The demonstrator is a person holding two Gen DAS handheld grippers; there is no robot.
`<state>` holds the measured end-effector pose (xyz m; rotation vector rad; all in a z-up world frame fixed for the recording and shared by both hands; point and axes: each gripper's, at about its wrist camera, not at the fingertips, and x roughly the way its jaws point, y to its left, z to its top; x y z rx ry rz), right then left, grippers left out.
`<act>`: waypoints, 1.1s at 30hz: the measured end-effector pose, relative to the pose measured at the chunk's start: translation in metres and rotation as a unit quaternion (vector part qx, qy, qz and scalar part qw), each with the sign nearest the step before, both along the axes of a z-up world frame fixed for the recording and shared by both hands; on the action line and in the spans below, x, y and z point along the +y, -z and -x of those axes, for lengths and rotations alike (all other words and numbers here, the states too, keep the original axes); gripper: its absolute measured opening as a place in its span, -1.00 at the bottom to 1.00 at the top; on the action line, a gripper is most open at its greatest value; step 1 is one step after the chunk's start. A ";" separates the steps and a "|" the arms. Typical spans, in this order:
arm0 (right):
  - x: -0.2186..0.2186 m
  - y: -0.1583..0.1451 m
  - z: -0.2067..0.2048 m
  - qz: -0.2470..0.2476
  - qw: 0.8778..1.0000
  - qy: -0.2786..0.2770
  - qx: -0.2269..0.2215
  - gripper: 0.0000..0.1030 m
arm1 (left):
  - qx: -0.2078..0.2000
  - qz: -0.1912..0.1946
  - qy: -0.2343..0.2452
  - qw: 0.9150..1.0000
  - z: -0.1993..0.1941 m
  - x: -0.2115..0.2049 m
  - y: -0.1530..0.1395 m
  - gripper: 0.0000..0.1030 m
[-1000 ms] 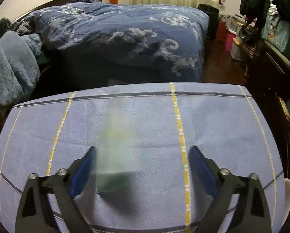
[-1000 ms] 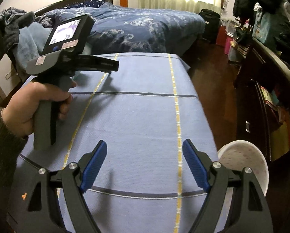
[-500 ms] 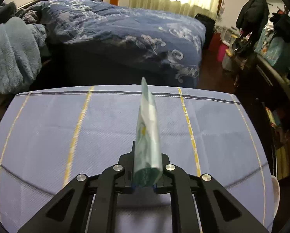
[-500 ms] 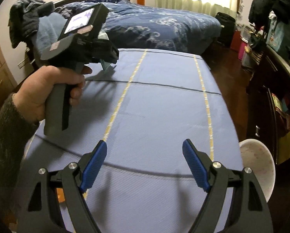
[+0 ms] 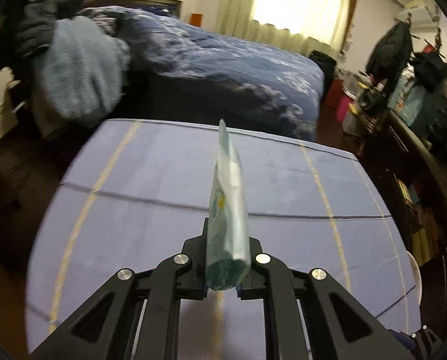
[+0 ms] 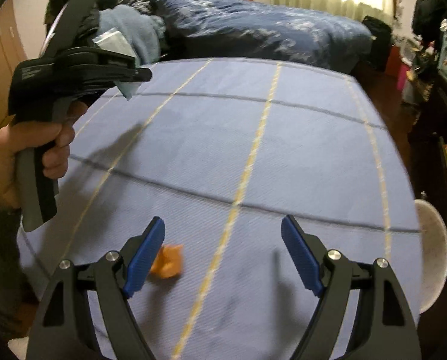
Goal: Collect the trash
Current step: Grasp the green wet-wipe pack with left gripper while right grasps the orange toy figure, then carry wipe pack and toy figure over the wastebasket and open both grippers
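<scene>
Crinkly green wrapper (image 5: 227, 210) stands pinched between the closed jaws of the left gripper (image 5: 222, 273), raised clear of the blue cloth (image 5: 163, 180) — only its lower end is clamped, so a quick swing could flick it loose. Right gripper (image 6: 223, 252) hangs wide and empty above the cloth, an orange scrap (image 6: 168, 261) just beside its left pad (image 6: 145, 252) — descending off-centre would nudge the scrap aside. White bin (image 6: 433, 252) waits past the table's right edge

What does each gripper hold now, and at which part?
The left gripper is shut on the near end of a green wrapper. The right gripper is open and holds nothing.
</scene>
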<state>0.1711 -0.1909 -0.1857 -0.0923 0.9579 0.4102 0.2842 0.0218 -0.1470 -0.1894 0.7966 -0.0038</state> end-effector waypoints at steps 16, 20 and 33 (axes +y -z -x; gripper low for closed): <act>0.058 0.013 0.037 0.034 0.999 -0.025 -0.003 0.42 | 0.002 0.014 -0.024 1.000 0.067 0.049 0.004 -0.75; 0.058 0.015 0.031 0.036 0.999 -0.020 -0.005 0.19 | -0.004 0.018 -0.021 1.000 0.076 0.050 0.001 -0.75; 0.050 0.009 0.034 0.030 0.999 -0.013 -0.007 -0.14 | -0.012 0.014 -0.009 1.000 0.088 0.043 -0.006 -0.75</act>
